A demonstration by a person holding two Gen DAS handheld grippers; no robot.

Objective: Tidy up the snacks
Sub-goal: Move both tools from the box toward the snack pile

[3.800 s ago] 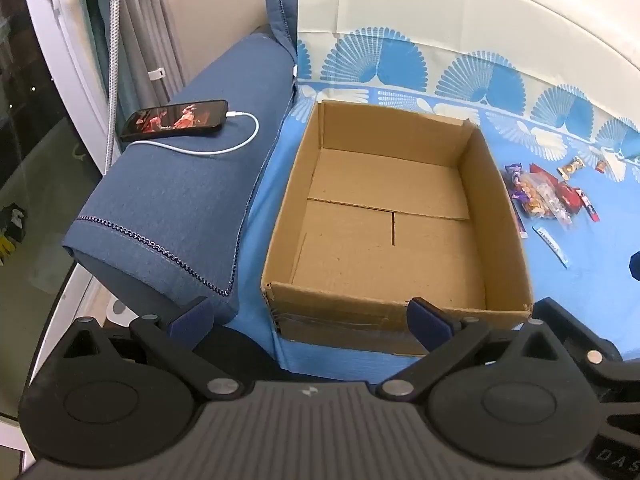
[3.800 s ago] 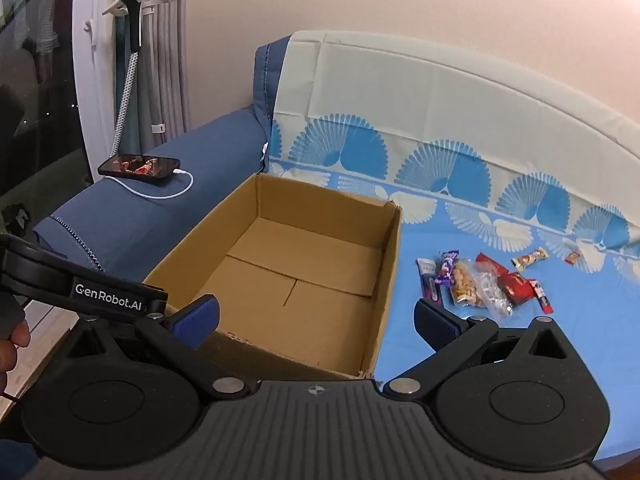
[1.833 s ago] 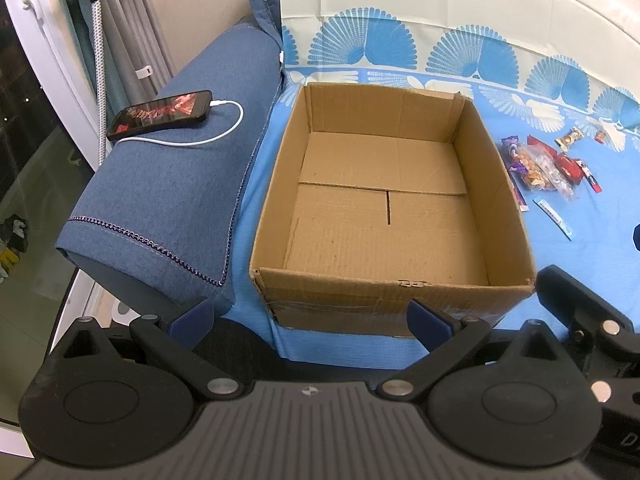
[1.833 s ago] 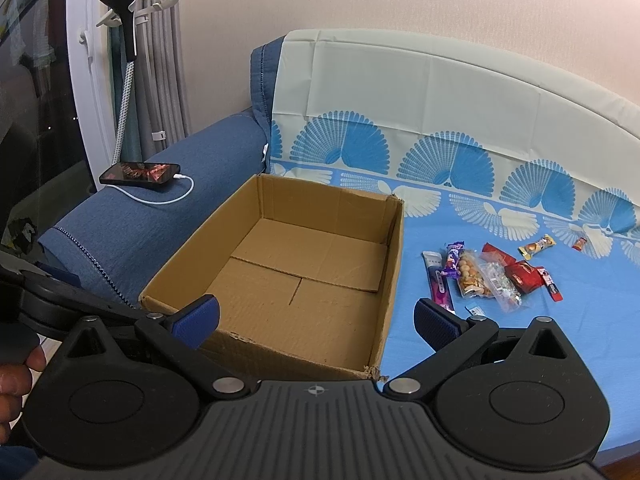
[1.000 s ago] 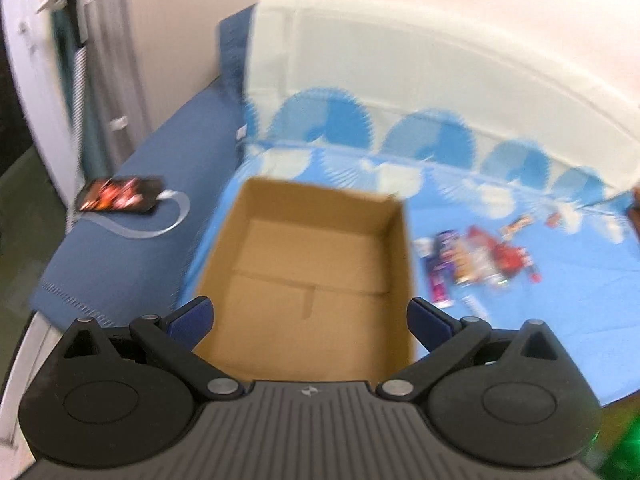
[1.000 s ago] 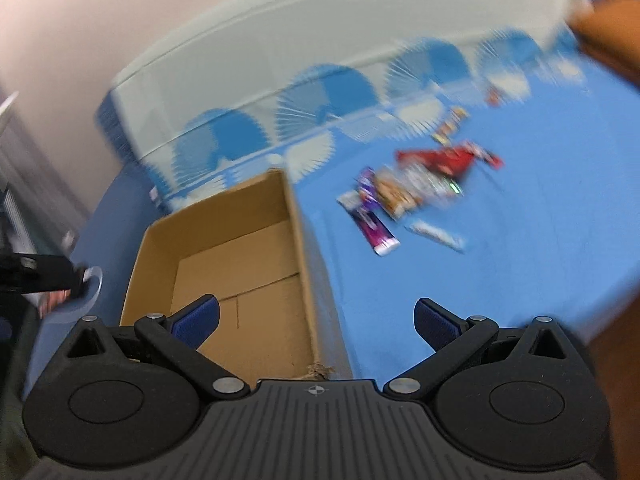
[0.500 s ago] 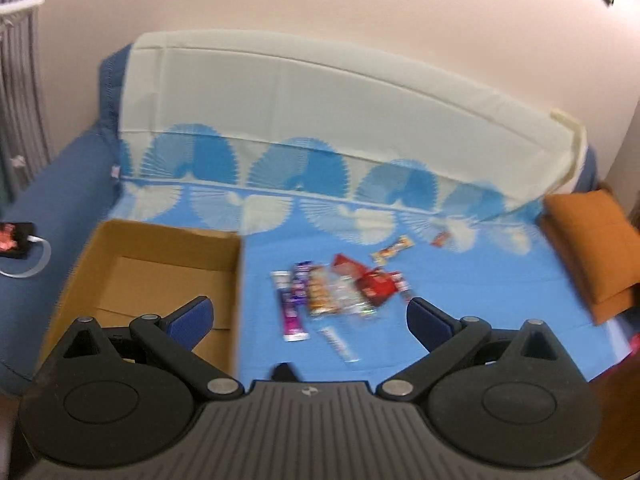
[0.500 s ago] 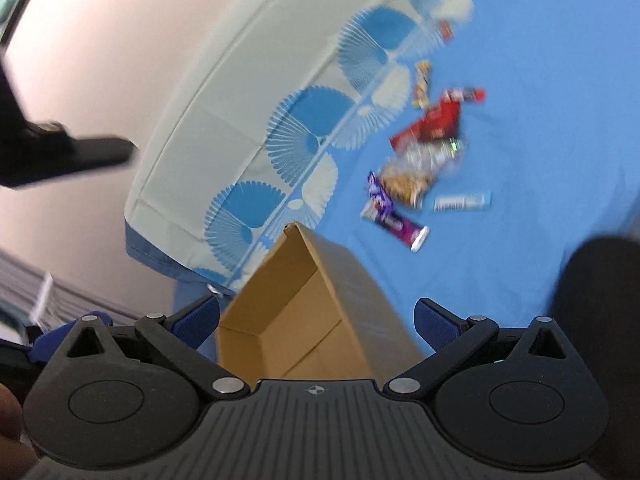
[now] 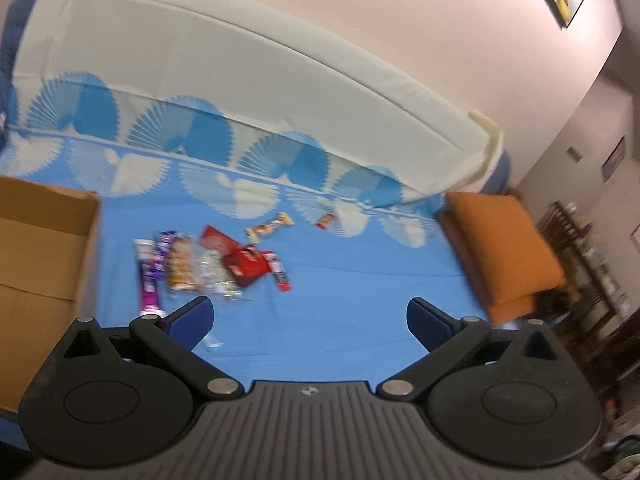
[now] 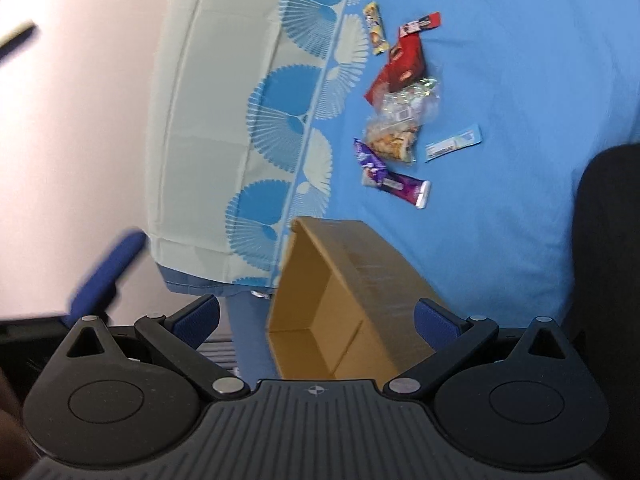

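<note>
Judging by how things lie, nothing is packed yet. The cardboard box (image 9: 44, 256) sits empty at nine o'clock in the left wrist view, and the snacks (image 9: 208, 264) lie loose on the blue sheet (image 9: 360, 292) just right of it, toward eleven o'clock from the left gripper (image 9: 310, 316). Its jaws stand wide apart, holding nothing. The right gripper (image 10: 318, 316) is likewise spread and empty, tilted over the box rim, with the snacks at one o'clock. Every packet remains to be moved.
</note>
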